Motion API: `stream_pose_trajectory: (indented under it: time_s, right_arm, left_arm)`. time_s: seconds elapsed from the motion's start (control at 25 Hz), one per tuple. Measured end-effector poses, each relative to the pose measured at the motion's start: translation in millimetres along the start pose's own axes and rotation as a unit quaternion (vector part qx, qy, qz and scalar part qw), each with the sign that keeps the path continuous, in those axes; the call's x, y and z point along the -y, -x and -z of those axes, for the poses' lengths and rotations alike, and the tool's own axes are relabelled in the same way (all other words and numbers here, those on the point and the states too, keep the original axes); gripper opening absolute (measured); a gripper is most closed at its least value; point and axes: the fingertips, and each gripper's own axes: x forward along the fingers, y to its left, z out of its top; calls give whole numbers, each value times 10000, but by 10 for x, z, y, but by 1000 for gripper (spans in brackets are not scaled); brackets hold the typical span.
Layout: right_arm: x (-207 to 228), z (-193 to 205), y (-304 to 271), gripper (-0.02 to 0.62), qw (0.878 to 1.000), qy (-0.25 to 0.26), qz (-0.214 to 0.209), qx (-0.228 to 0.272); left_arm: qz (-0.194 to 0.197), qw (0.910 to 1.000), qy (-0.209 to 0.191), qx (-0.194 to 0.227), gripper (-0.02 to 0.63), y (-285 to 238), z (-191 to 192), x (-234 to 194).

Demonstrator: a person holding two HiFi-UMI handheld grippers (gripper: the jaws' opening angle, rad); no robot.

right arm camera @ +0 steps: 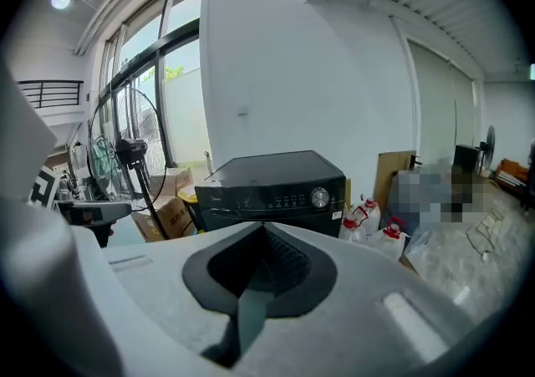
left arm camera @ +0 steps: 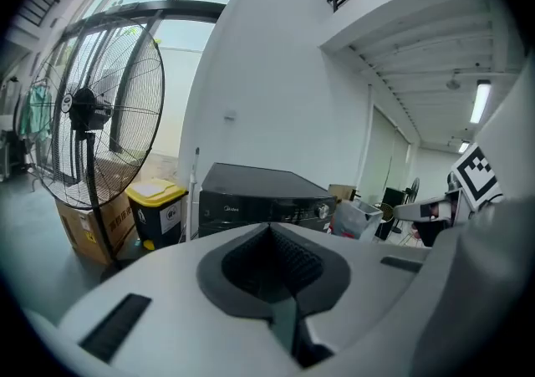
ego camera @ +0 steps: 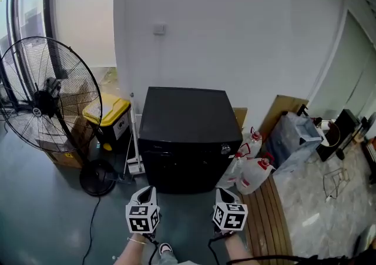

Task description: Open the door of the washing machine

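Washing machine (ego camera: 185, 134): a black, box-shaped top loader. It stands on the grey floor with its back to the white wall, straight ahead of both grippers and well apart from them. The door is the flat dark panel that forms the top face. It is judged to be a stiff, hinged lid of moderate weight, with a smooth, glossy surface that closed jaws may slip on. Take hold at the lid's front edge, just behind the control strip. No handle or recess can be made out from here.

Pedestal fan (ego camera: 44, 96): round wire cage on a black disc base, standing on the floor to the left of the machine.

Bin (ego camera: 108, 114): dark plastic body with a yellow lid, between the fan and the machine, near the wall.

Jugs (ego camera: 255, 175): translucent white plastic with red caps, grouped on the floor at the machine's right front corner.

Left gripper (left arm camera: 269, 229): grey moulded shell with ribbed dark pads. The fingers are pressed together with nothing between them.

Right gripper (right arm camera: 263, 233): same build, fingers likewise together and empty.

Knob (right arm camera: 319, 197): a round, silver-rimmed dial at the right end of the control strip.
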Motion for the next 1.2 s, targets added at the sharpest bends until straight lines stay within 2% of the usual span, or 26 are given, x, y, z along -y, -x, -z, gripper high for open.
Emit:
stream_pose_trajectory:
  time_s: [0.12, 0.24, 0.56, 0.92, 1.2]
  right_arm:
    - [-40, -99, -123, 5, 9998, 175, 105, -15]
    - [18, -133, -225, 5, 9998, 121, 180, -41]
    - [201, -107, -474, 5, 9997, 50, 105, -201]
    - [310, 136, -713, 5, 9984, 194, -85, -531]
    - [241, 577, -1072, 5, 9958, 13, -322, -852]
  left_arm:
    - [19, 10000, 18, -73, 3, -171, -48, -148]
    - [24, 9999, 38, -142, 3, -342, -73, -227]
    - [-35, 9994, 120, -331, 3, -608, 40, -144]
    - [-231, 9972, 384, -598, 3, -746, 383, -90]
    - [-268, 9948, 598, -782, 3, -976, 779, -166]
